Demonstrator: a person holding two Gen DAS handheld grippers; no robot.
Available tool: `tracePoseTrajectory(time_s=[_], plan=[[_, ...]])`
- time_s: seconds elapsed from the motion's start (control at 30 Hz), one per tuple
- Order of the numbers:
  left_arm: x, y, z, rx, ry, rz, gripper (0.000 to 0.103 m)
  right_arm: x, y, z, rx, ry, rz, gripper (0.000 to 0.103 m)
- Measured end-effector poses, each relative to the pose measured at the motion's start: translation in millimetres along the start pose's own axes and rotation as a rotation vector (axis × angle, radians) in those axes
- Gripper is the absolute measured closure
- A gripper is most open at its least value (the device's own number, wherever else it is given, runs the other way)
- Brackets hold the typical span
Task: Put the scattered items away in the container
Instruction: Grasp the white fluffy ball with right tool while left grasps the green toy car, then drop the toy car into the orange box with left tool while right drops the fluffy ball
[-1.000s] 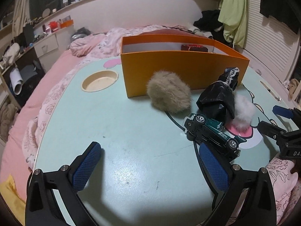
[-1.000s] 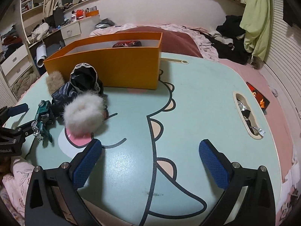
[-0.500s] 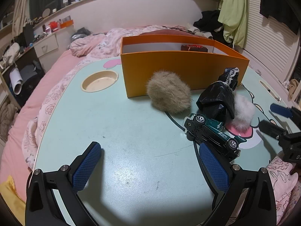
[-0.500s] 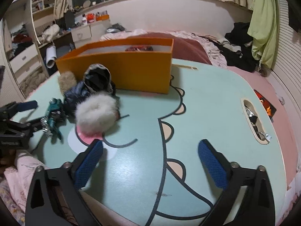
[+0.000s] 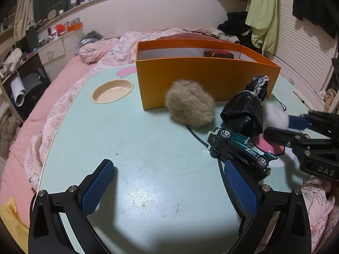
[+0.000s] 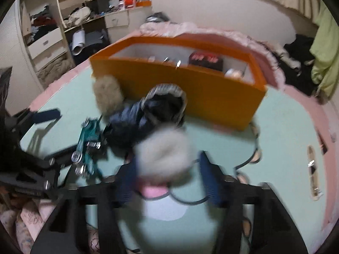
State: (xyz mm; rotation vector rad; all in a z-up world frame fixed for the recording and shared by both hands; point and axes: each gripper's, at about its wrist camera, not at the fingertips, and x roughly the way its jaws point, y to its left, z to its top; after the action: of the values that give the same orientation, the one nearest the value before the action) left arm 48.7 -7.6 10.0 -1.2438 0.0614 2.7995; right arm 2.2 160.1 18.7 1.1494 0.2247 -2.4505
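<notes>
The right gripper (image 6: pixel 167 180) is wide open, with the white puff (image 6: pixel 165 150) sitting between its two blue pads (image 6: pixel 208 180). The pads do not look like they are squeezing it yet, but the picture is blurry, so it is hard to be sure. The step in hand looks like grabbing this puff. Next, the pads need to close softly on the fluffy ball, then lift it up and over the wall of the orange box (image 6: pixel 190 86) straight ahead.

Just past the puff lies a black bag (image 6: pixel 144 118), and the tan puff (image 6: pixel 108 95) is ahead to the left. A green toy car (image 6: pixel 88 139) lies to the left.

The left gripper (image 5: pixel 169 190) is wide open too and holds nothing. The car (image 5: pixel 239 150) lies just ahead of its right pad (image 5: pixel 240 190), and the box (image 5: pixel 203 80) stands farther ahead.
</notes>
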Motion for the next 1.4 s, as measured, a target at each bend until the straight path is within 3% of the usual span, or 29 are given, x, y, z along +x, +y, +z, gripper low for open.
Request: tracePoseTrajectory(time_s=[0.23, 0.37, 0.53, 0.63, 0.8, 0.9, 0.97, 1.4], plan=[[-3, 2, -1, -0.02, -0.013, 0.026, 0.0, -24, -19, -26, 0.096, -0.087, 0.009, 0.064], [-25, 7, -1, -0.042, -0.105, 0.017, 0.0, -34, -34, -31, 0.186, -0.139, 0.005, 0.064], [-44, -20, 7, 0.073, -0.136, -0.119, 0.0, -34, -32, -30, 0.19, -0.141, -0.014, 0.064], [-37, -41, 14, 0.153, -0.102, -0.111, 0.001, -34, -29, -29, 0.175, -0.145, -0.021, 0.064], [-10, -60, 25, 0.209, -0.015, -0.121, 0.016, -33, -33, -30, 0.183, -0.139, -0.014, 0.064], [7, -65, 24, 0.226, 0.049, -0.114, 0.05, -32, -34, -30, 0.186, -0.138, -0.013, 0.064], [5, -62, 21, 0.215, 0.042, -0.141, 0.078, -32, -34, -31, 0.183, -0.139, -0.015, 0.064], [-30, -28, 8, 0.095, -0.062, -0.212, 0.079, -34, -36, -32, 0.183, -0.152, -0.023, 0.064]])
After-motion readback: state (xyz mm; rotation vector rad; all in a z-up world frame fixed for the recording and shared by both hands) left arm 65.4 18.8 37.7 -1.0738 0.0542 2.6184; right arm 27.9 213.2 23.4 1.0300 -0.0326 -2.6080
